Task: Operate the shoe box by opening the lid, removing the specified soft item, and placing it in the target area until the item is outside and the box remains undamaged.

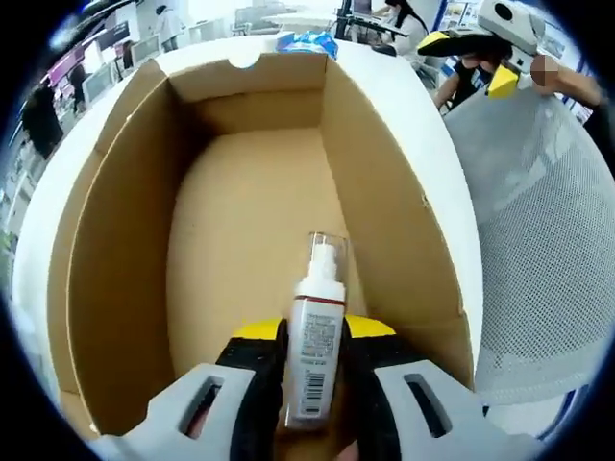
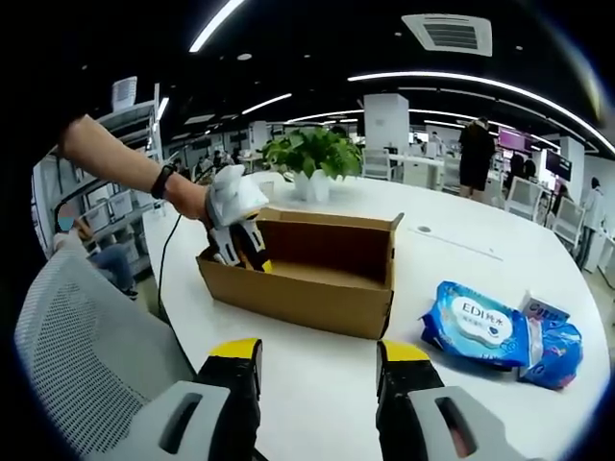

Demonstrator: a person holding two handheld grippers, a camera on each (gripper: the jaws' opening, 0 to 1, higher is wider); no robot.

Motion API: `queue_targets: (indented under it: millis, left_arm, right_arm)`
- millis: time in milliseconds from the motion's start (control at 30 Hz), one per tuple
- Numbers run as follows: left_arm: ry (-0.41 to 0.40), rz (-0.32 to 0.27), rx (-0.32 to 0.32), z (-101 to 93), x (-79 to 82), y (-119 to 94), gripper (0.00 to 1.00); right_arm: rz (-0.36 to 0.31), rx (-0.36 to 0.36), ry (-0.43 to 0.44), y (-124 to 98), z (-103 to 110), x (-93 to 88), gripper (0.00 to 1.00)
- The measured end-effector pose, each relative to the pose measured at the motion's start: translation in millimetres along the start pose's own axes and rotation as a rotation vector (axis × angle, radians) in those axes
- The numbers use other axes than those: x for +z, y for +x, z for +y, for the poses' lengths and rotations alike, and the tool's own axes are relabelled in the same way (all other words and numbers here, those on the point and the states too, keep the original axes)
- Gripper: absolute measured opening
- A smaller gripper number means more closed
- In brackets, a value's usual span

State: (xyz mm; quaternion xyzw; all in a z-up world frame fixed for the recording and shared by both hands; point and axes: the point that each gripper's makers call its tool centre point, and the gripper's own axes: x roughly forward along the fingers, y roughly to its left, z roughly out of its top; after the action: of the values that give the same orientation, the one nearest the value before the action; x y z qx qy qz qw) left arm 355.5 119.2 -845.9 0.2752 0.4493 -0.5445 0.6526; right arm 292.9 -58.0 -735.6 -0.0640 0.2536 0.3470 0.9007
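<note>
Your left gripper (image 1: 312, 360) clamps a spray bottle (image 1: 315, 336) low inside the open box (image 1: 115, 240); across the white table (image 2: 317, 403), your right gripper (image 2: 317, 365) hangs with jaws apart, wipes pack (image 2: 478, 327) lying right of the box

There's a blue pack of wet wipes (image 2: 482, 327) lying on the white round table (image 2: 461, 254), off to the side near the edge. A potted green plant (image 2: 312, 158) sits further back on the same table. I've got a grey mesh chair (image 2: 86, 336) right beside the table. A few people are standing around in the office behind.
</note>
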Motion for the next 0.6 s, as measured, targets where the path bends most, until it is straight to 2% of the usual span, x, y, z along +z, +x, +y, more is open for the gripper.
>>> queue_targets:
  millis: [67,133,233,300,400,467,600]
  left_arm:
    - [-0.059,-0.027,-0.008,1.7,0.9,1,0.21]
    - [-0.089,-0.037,0.01,7.8,1.7,-1,0.21]
    - [-0.188,-0.108,-0.01,10.4,13.4,-7,0.2]
    - [-0.224,-0.14,-0.016,12.5,19.1,-12,0.2]
    - [-0.255,-0.18,-0.034,13.0,27.0,-18,0.2]
    - [-0.262,-0.233,-0.049,12.7,37.1,-24,0.2]
    - [-0.302,-0.306,-0.056,17.2,53.2,-39,0.2]
  right_arm:
    - [0.0,0.001,0.0,0,0,-0.1,0.45]
    - [0.002,0.001,0.0,0,0,-1.0,0.45]
    - [-0.001,0.003,0.009,0,0,-0.7,0.44]
    - [-0.001,0.007,0.014,1,1,-0.5,0.44]
    - [-0.004,0.013,0.02,2,0,1.4,0.44]
    - [-0.004,0.022,0.014,4,-2,5.0,0.44]
    - [-0.014,0.039,-0.015,8,-6,20.0,0.44]
